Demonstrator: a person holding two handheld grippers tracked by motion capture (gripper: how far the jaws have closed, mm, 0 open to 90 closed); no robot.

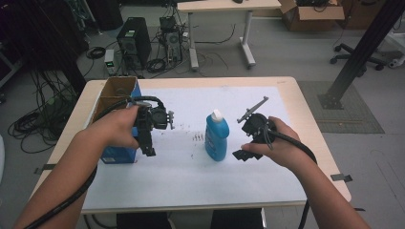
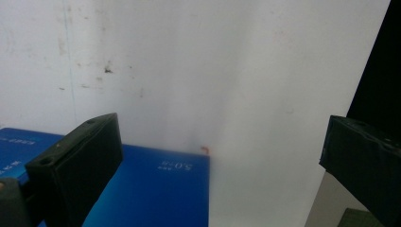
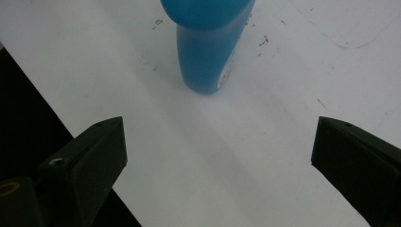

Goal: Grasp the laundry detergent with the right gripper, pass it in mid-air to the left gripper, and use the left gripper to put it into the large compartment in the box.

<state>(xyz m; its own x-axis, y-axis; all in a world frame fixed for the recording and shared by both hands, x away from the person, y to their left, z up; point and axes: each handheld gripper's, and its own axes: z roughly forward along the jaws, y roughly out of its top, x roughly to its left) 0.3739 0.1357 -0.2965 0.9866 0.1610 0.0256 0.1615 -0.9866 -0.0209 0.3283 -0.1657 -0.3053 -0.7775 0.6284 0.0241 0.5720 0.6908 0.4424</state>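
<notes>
Near the desk's left edge, the left gripper [image 1: 149,138] hangs wide open and empty beside the blue cardboard box [image 1: 119,153]. The blue detergent bottle [image 1: 217,136] stands upright mid-desk on the white sheet [image 1: 191,176]. To its right, the right gripper [image 1: 243,153], jaws wide apart and holding nothing, should probably advance level, straddling the bottle's body before closing.
</notes>
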